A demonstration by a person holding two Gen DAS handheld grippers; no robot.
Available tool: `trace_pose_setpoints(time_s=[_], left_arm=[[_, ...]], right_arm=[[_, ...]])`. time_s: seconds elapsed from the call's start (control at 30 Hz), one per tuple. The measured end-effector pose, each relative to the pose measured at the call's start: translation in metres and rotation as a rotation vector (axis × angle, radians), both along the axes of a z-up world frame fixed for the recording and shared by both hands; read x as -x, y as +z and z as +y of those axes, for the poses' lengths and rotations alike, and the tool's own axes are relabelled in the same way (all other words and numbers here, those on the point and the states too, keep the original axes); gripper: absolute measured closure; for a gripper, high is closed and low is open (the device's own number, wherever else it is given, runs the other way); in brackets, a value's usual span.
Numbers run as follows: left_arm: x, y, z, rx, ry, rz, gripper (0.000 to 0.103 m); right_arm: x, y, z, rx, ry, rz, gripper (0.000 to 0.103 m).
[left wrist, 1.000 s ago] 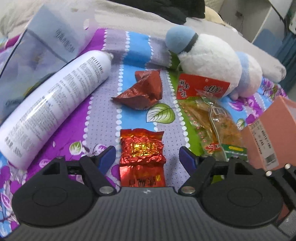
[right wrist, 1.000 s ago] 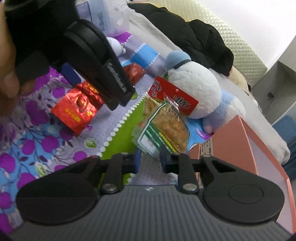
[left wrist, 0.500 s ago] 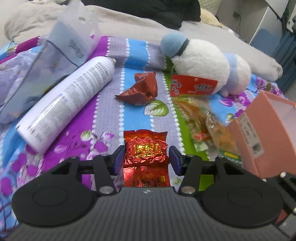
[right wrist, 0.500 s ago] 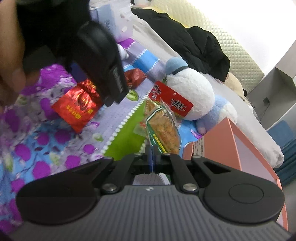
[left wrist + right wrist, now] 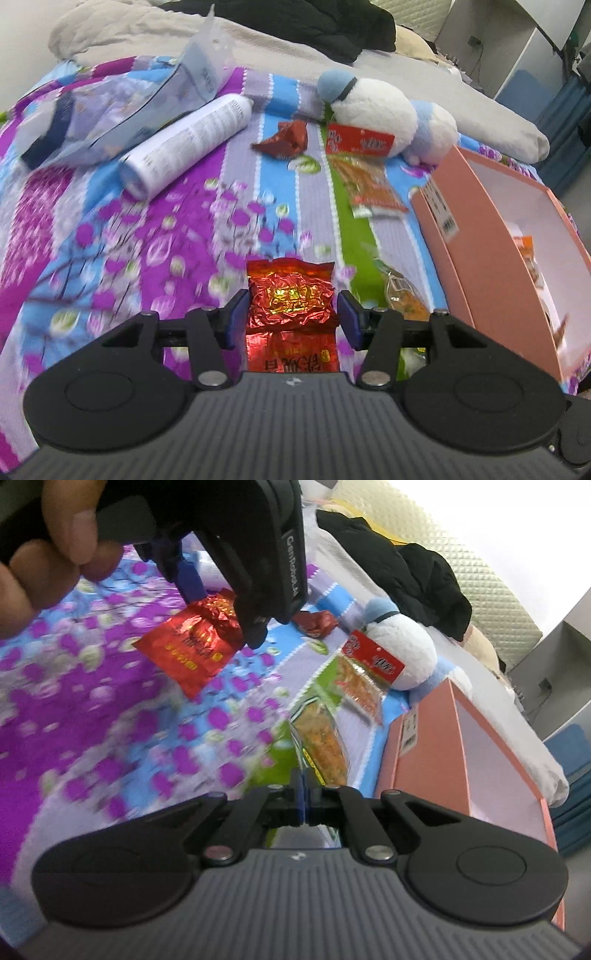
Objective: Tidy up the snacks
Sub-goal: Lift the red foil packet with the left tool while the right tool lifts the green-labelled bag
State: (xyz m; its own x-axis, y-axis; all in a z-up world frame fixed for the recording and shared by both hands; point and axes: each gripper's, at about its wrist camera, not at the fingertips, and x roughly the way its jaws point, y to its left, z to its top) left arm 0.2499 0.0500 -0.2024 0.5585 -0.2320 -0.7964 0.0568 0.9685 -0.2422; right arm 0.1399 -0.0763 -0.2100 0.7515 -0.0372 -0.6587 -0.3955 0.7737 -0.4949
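Note:
My left gripper is shut on a red foil packet and holds it above the flowered bedspread; the packet also shows in the right wrist view. My right gripper is shut on the end of a clear packet of orange snacks, lifted beside the pink box. That packet also shows in the left wrist view. A second clear snack packet with a red header and a crumpled dark red wrapper lie on the bed.
The open pink box stands at the right with a snack inside. A white and blue plush toy, a white spray bottle and a plastic bag lie further back. A dark jacket lies behind.
Both grippers have risen and pulled back with their packets. The left gripper closed on the red foil packet and lifted it. The right gripper closed on the clear packet and carried it toward the pink box.

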Motion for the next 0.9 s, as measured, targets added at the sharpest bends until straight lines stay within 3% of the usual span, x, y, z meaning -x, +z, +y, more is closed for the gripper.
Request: trace_pose_setpoints(time_s=[0.37,0.73,0.8,0.87,0.9], left_arm=[[0.081,0.009,-0.008,-0.024,-0.017,0.019,0.046],[0.106,0.012,-0.019,-0.038,-0.037,0.030,0.046],[0.107,0.012,-0.019,-0.036,-0.036,0.029,0.046],[0.107,0.012,-0.019,-0.034,-0.034,0.032,0.046],[0.106,0.012,-0.019,-0.034,-0.034,0.032,0.046]], right_arm=[[0.071,0.013,-0.018,-0.120,-0.014,0.056,0.100],[0.100,0.010,-0.037,-0.247,-0.055,0.128,0.095],[0.100,0.011,-0.041,-0.283,-0.070,0.146,0.087],[0.099,0.010,-0.045,-0.333,-0.087,0.170,0.048],[0.099,0.010,-0.049,-0.365,-0.097,0.179,0.039]])
